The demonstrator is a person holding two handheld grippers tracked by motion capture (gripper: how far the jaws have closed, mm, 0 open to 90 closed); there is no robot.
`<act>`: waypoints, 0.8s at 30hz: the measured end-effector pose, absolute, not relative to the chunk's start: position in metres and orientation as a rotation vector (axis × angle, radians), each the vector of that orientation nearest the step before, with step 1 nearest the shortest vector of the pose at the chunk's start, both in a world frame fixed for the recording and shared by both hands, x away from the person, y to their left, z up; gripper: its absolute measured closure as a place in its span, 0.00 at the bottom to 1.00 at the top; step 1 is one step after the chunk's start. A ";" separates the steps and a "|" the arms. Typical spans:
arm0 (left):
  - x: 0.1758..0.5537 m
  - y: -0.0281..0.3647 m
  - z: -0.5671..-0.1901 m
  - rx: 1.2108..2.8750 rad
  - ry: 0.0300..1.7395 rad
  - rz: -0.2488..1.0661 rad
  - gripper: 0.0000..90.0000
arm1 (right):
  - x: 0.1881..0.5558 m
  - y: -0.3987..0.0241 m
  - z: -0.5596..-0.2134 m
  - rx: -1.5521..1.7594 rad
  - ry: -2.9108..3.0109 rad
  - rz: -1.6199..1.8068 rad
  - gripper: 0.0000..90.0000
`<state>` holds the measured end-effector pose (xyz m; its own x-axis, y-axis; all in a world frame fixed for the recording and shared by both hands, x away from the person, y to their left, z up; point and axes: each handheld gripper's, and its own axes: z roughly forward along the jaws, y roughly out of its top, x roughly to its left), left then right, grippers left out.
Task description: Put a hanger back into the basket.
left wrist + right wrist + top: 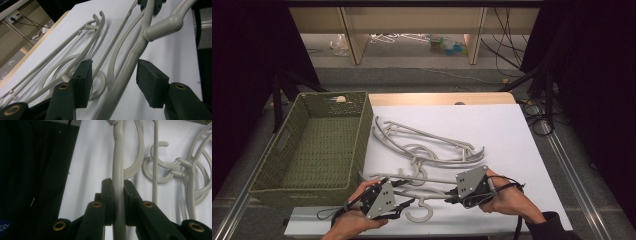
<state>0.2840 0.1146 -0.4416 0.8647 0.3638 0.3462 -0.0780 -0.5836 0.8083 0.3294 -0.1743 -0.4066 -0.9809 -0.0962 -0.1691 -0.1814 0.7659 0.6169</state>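
Starting at the left, the green basket point(312, 145) is just sitting there beside the white sheet point(512, 135). Your left gripper point(113, 80) has its jaws apart around the near hanger point(422, 197), not pinching it yet. Your right gripper point(117, 195) is clamped tight on the same hanger's arm. It looks like light, stiff, slick plastic, so grab the flat arm, not the hook.
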 end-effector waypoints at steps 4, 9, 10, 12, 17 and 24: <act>0.284 0.113 -0.443 2.174 0.140 0.611 0.63 | 0.328 -0.174 -0.407 -0.237 2.838 1.005 0.91; 0.284 0.110 -0.443 2.224 0.066 0.628 0.76 | 0.328 -0.174 -0.407 -0.245 2.831 1.006 0.91; 0.284 0.110 -0.443 2.224 0.066 0.628 0.76 | 0.328 -0.174 -0.407 -0.243 2.840 1.009 0.91; 0.282 0.108 -0.439 2.241 0.055 0.642 0.77 | 0.328 -0.176 -0.408 -0.234 2.852 1.028 0.91; 0.280 0.104 -0.433 2.271 0.031 0.604 0.80 | 0.331 -0.180 -0.408 -0.232 2.858 1.064 0.90; 0.281 0.103 -0.425 2.288 0.026 0.604 0.82 | 0.330 -0.182 -0.406 -0.151 2.846 1.082 0.86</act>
